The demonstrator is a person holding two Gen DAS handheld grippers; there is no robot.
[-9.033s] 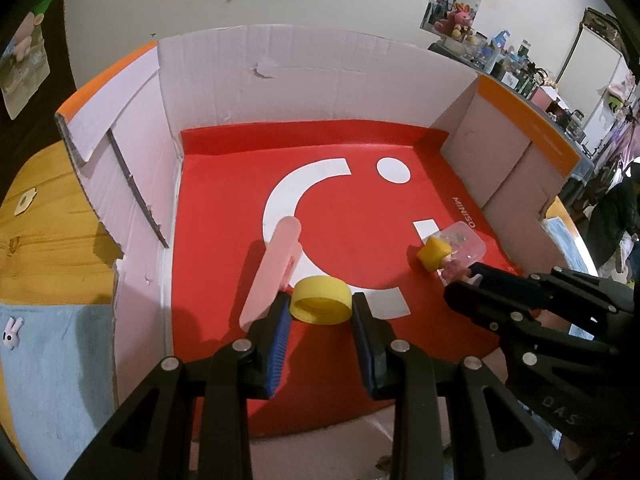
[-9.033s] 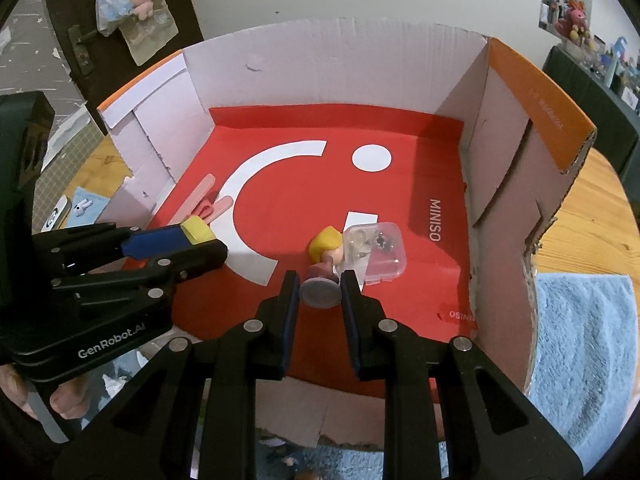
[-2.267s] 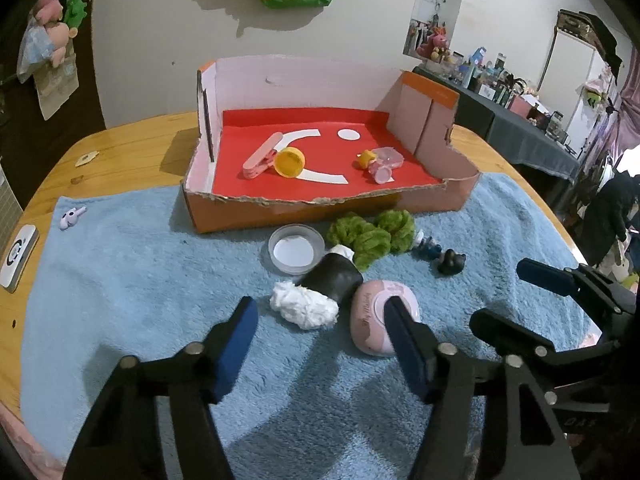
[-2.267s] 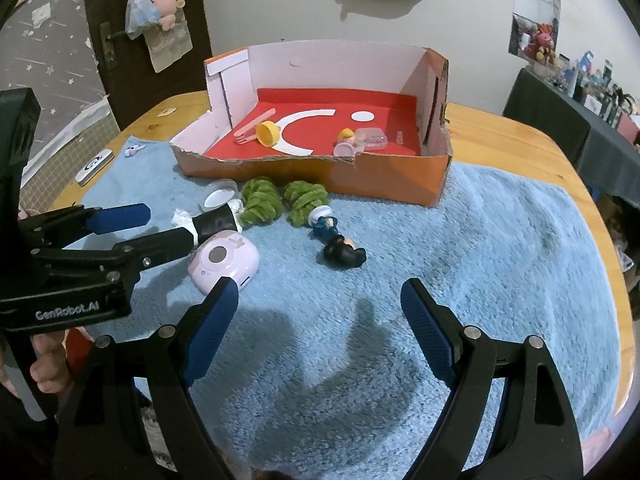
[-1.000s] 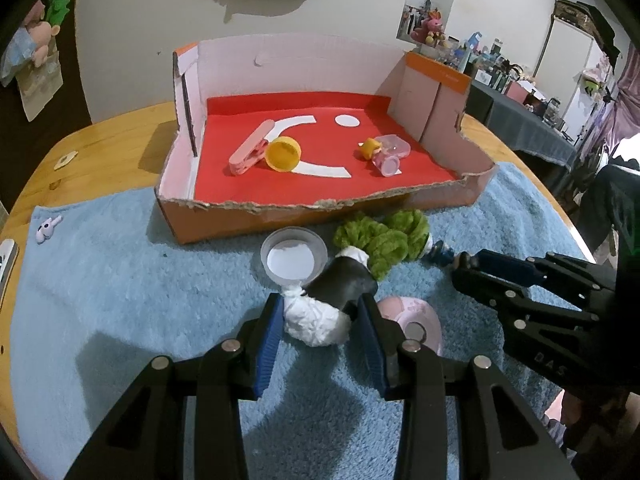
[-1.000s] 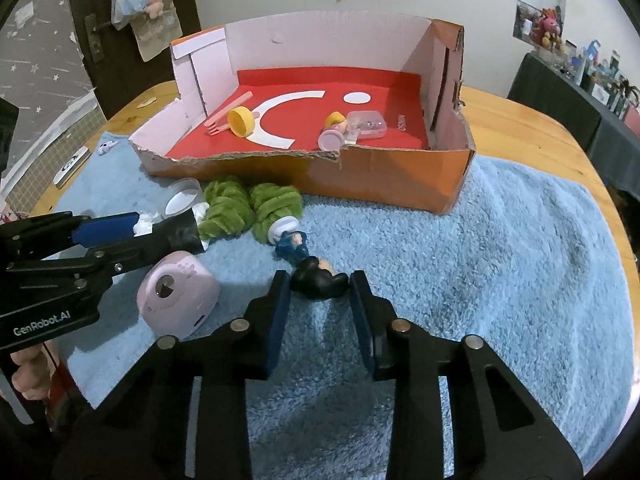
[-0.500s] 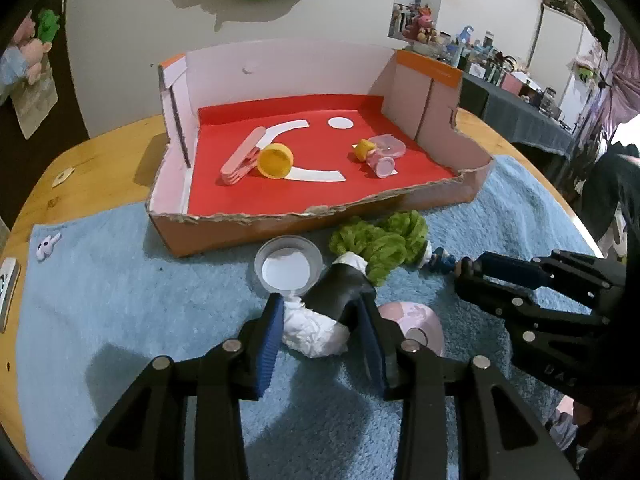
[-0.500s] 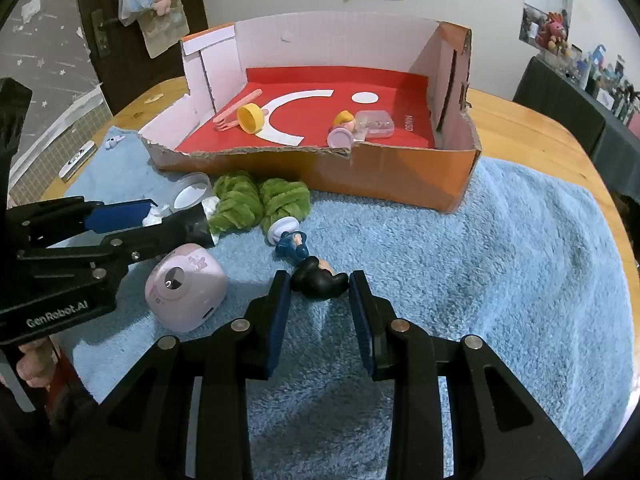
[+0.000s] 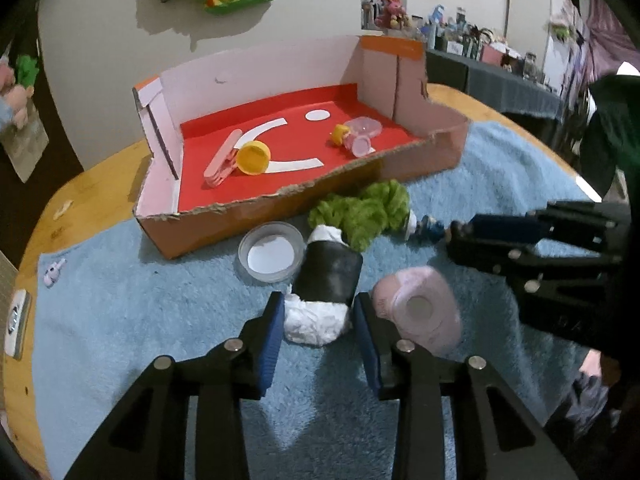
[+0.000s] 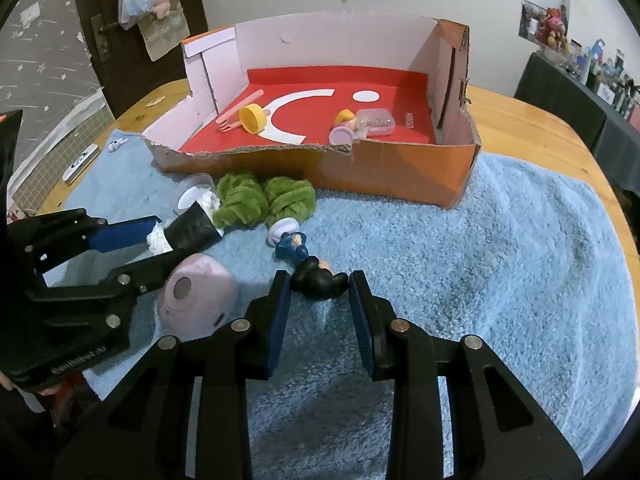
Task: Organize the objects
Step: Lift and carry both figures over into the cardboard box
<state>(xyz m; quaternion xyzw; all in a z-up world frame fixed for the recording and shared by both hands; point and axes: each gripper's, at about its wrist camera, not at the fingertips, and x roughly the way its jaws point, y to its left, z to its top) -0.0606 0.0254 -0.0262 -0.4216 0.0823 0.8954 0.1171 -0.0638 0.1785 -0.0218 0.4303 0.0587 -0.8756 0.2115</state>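
Observation:
A toy roll (image 9: 330,276), a black band with white crumpled ends, lies on the blue towel (image 9: 120,312). My left gripper (image 9: 318,312) is shut on its near white end; the right wrist view shows this gripper (image 10: 156,248) on the roll (image 10: 192,230) from the side. My right gripper (image 10: 316,280) is shut on the black head of a small figurine (image 10: 296,246) with a blue body and white cap, which lies on the towel. Behind both stands the open cardboard box (image 10: 400,176) with a red floor.
A pink round device (image 9: 420,312) lies right of the roll. Two green fluffy pieces (image 10: 260,200) and a clear round lid (image 9: 272,256) sit before the box's torn front wall. Inside lie a pink fork, yellow cap (image 9: 253,158) and clear case (image 10: 376,120). Wooden table around.
The left gripper has rolled a little while staying on the roll's white end, so its view tilts. The right gripper has stayed still on the figurine.

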